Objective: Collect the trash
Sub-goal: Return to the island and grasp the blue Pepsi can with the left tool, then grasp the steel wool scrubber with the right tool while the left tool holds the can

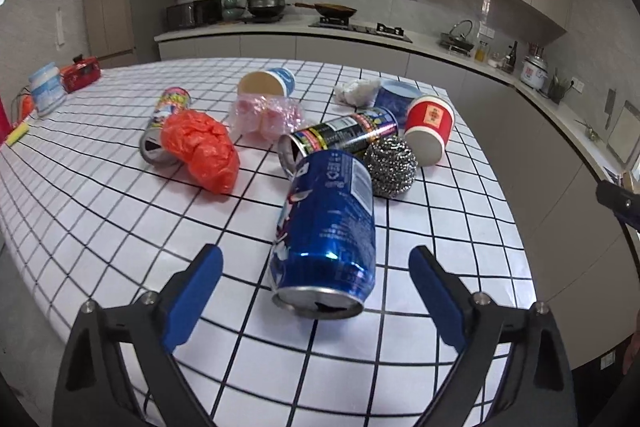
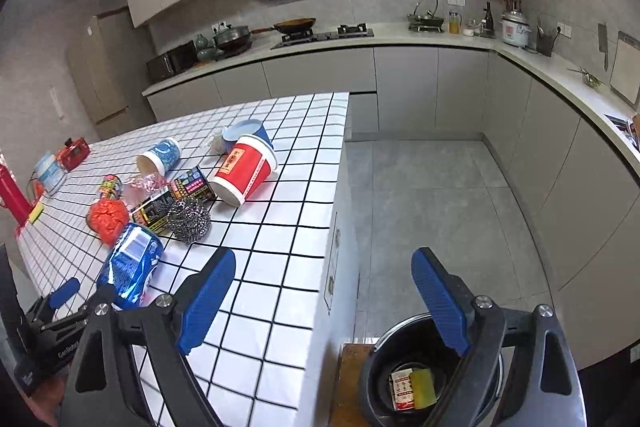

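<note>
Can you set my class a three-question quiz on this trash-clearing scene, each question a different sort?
1. True or false: the left tongs are clamped on the blue can.
2. What lies in the black bin? A) a yellow sponge and a small carton B) a red cup C) nothing
3. Which object touches the steel scourer on the table: the black can or the orange bag?

Key: 1 false, the can lies between open pads; 2 A; 3 the black can.
</note>
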Available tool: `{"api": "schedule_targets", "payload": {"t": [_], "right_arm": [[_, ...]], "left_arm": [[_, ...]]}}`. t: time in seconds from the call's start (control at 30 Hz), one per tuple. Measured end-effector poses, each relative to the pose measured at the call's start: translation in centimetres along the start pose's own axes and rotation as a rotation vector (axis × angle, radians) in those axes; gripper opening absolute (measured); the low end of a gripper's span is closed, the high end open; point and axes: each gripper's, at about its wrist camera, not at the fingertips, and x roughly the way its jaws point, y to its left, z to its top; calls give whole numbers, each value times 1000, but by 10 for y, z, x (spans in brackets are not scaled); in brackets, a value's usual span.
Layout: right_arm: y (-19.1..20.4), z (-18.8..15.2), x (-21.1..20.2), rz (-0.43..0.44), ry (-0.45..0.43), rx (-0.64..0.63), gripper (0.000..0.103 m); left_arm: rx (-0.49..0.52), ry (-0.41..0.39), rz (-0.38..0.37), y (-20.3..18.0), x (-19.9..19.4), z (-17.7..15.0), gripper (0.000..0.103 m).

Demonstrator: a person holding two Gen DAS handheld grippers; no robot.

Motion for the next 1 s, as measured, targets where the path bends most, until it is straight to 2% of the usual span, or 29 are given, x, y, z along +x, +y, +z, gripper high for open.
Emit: {"api": "schedule_targets", "payload": {"t": [0.27, 0.37, 0.43, 0.53, 0.73, 1.0], "right_arm": [[17, 5, 33, -10, 46, 43, 91], [24, 5, 38, -15, 55, 47, 91], [28, 6, 43, -20, 61, 48, 91], [35, 7, 50, -20, 72, 52, 91], [55, 9, 67, -3, 92, 37, 91], [108, 10, 99, 57, 134, -20, 91]], "left_arm": [[5, 81, -87, 6, 37, 8, 90], [7, 114, -112, 8, 49, 9, 82], [10, 134, -135, 10, 55, 9, 68], [-2, 143, -169, 17, 58, 8, 65], [12, 104, -145, 42, 48, 15, 65], [30, 75, -78, 80, 42, 23, 65]]}}
